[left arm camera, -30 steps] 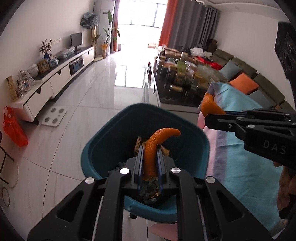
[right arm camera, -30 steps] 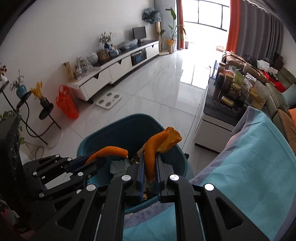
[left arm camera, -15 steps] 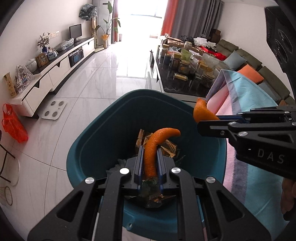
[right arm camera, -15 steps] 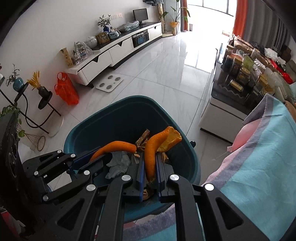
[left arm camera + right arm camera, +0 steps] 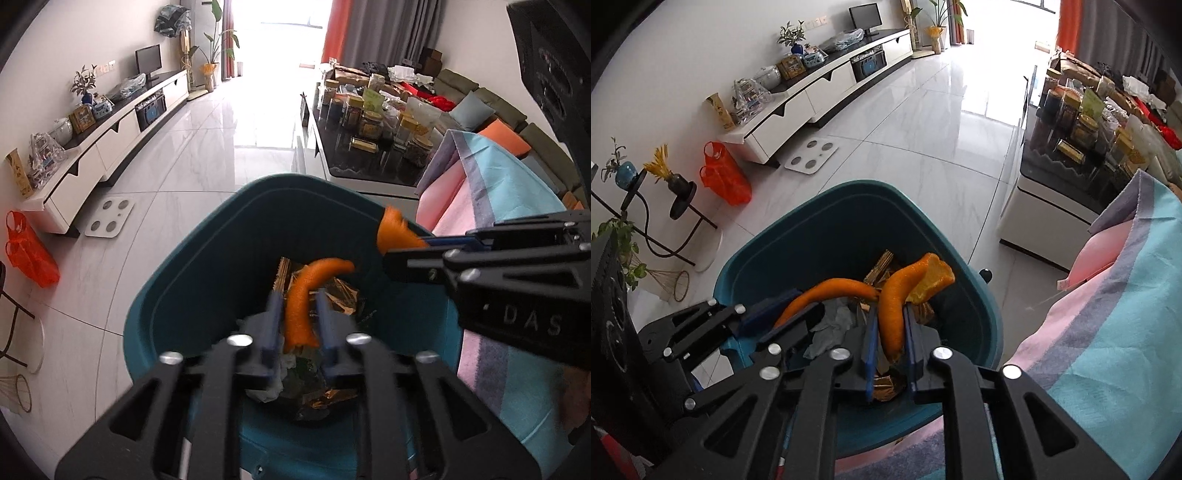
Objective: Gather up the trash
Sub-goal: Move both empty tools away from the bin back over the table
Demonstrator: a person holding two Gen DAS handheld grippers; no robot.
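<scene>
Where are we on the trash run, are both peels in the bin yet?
Done: wrappers and tissue already lie in the teal bin. In hand: both grippers hang over its opening, each with an orange peel between opening jaws. The left gripper has let go of its peel, gaps showing on both sides; the right gripper has its peel loose too. Left: both peels must drop clear. Other trash is not in view.

Both grippers tilt steeply down, side by side. Left gripper (image 5: 297,321) jaws opening, pads off the peel (image 5: 301,299); right gripper (image 5: 890,332), at its 3 o'clock, opening too.
</scene>
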